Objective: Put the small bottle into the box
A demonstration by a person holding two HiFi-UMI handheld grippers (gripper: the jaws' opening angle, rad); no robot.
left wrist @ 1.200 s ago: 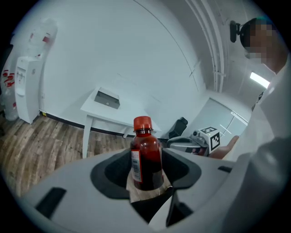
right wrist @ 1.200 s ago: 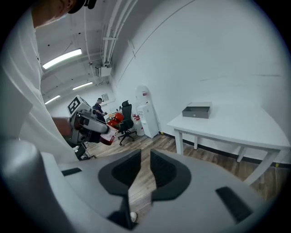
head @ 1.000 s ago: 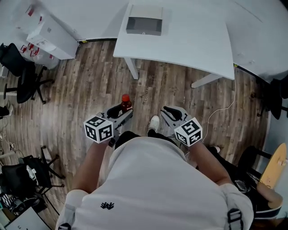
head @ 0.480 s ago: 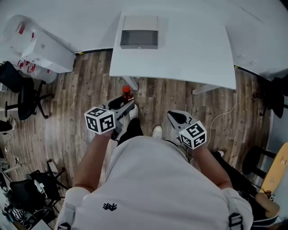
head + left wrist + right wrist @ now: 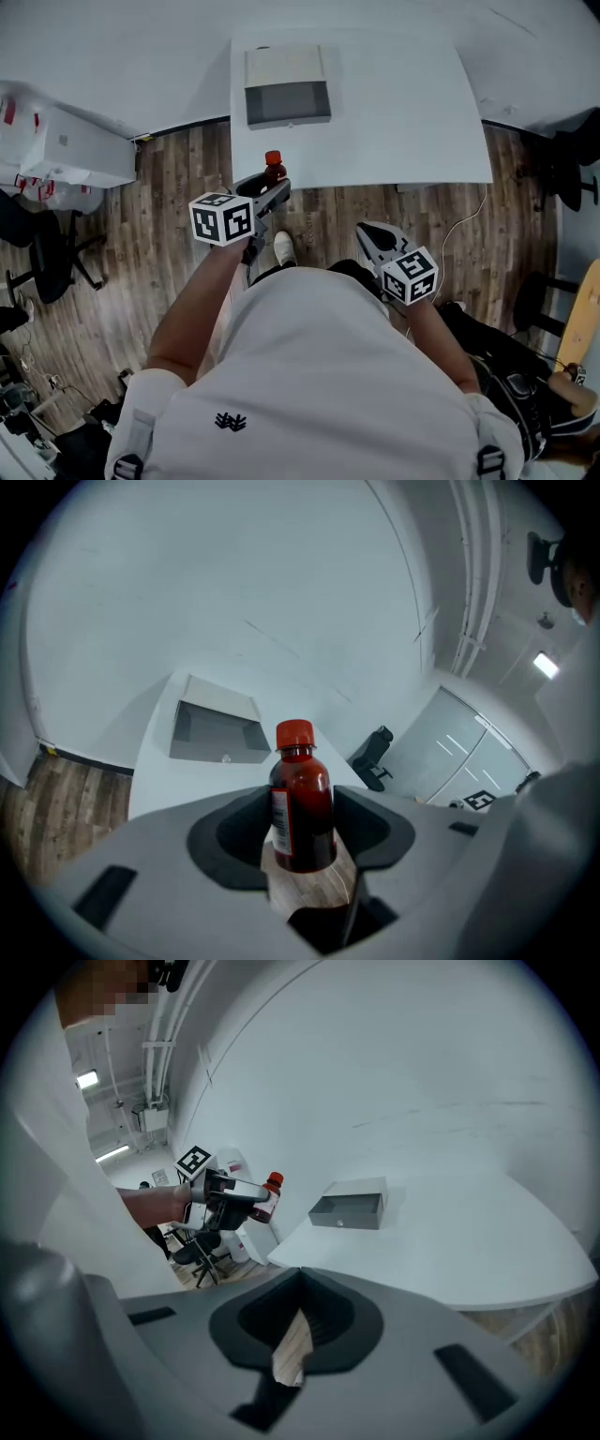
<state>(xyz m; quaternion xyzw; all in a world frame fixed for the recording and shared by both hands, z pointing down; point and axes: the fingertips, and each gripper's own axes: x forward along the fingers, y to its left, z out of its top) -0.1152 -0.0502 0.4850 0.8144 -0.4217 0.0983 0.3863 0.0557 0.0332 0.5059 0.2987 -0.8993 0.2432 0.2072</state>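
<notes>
Head view | left gripper (image 5: 270, 190) is held forward on an outstretched forearm, at the near edge of the white table (image 5: 403, 103) | small bottle (image 5: 274, 167), red-capped, is clamped upright between its jaws, short of the grey box (image 5: 287, 89) | right gripper (image 5: 367, 232) is held close to the body, jaws closed together on nothing.

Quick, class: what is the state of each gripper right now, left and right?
Left gripper: closed on the small bottle.
Right gripper: closed, holding nothing.
</notes>
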